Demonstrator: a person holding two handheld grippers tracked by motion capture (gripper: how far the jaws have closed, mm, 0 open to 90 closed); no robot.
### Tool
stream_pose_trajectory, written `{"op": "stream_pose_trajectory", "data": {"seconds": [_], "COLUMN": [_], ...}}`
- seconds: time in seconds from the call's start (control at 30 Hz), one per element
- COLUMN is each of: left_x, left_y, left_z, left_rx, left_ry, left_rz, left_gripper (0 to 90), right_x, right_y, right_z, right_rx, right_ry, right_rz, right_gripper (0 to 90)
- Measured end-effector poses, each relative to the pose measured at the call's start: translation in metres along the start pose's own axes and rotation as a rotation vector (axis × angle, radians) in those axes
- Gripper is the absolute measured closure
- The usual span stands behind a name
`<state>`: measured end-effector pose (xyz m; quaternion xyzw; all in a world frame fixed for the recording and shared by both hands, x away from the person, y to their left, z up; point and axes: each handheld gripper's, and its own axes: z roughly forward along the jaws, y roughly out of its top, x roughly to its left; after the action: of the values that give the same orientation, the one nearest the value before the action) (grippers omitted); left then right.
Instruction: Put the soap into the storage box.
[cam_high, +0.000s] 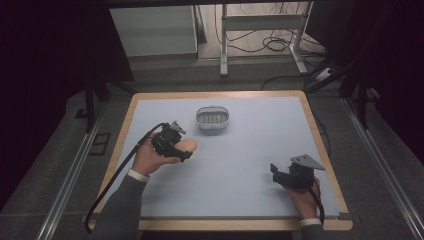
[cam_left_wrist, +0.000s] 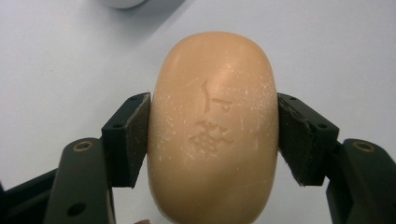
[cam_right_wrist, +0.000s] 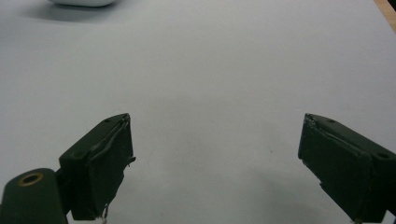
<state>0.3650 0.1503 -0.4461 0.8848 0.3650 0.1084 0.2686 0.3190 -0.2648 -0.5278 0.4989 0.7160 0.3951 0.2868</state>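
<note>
High view: a pale blue table (cam_high: 250, 160) with a wooden rim is seen from above, with both forearms entering from six o'clock.
Left gripper (cam_high: 186, 148): it is held over the table's nine o'clock side, and its jaws are clamped on a soap bar (cam_high: 187, 145).
Soap bar: tan and oval — it is pressed between the two black pads (cam_left_wrist: 133, 135) at its sides in the left gripper view, stamped face up, lifted off the surface.
Soap dish (cam_high: 212, 118): a small grey tray with a slotted floor is set toward twelve o'clock of the table, near the soap bar, at roughly one o'clock from it, and not touching it.
Right gripper (cam_high: 274, 172): it is rested at about four o'clock on the table — its jaws are spread wide, with nothing but bare table between them in the right gripper view.
</note>
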Motion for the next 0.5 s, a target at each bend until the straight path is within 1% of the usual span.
{"op": "stream_pose_trajectory", "data": {"seconds": [0.1, 0.23, 0.43, 0.5], "left_x": [0.0014, 0.0029, 0.0043, 0.0040], "left_y": [0.0003, 0.0007, 0.0016, 0.0032], "left_z": [0.0008, 0.0018, 0.0039, 0.0041], "left_rx": [0.004, 0.002, 0.012, 0.015], "left_ry": [0.002, 0.002, 0.015, 0.020], "left_rz": [0.004, -0.001, -0.001, 0.006], "left_gripper": [32.2, 32.2, 32.2, 32.2], "right_x": [0.0000, 0.0002, 0.0002, 0.0003], "right_y": [0.0000, 0.0001, 0.0001, 0.0002], "right_z": [0.0000, 0.0001, 0.0000, 0.0001], "right_rx": [0.001, 0.002, 0.004, 0.005], "right_ry": [0.000, -0.001, 0.000, -0.001], "right_rz": [0.000, -0.001, 0.000, -0.002], "right_gripper": [10.3, 10.3, 10.3, 10.3]}}
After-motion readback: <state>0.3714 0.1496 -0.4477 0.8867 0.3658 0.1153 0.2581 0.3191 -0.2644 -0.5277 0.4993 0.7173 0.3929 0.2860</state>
